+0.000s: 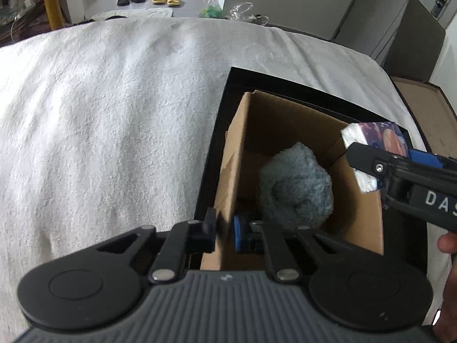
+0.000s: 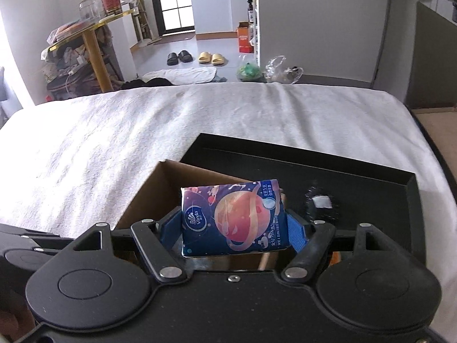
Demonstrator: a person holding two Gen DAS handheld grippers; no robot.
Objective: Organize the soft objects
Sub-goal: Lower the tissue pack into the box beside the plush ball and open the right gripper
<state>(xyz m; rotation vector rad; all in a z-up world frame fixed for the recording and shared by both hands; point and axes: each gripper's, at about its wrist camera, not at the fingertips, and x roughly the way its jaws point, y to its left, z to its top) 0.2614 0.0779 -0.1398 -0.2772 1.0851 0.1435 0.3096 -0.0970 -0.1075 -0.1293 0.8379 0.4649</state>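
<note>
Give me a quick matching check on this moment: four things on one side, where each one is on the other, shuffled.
Things:
1. tissue pack
2. grey plush
3. cardboard box
4. left gripper

Places:
A. shut on the box's near wall
B. standing in the black tray
C. lying inside the box
D. clamped in the right gripper

Pairs: 1-D, 2-C, 3-B, 4-A

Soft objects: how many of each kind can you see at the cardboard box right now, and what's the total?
Grey fluffy plush, lying inside the cardboard box: 1
Tissue pack, held in the right claw above the box: 1
Total: 2
</note>
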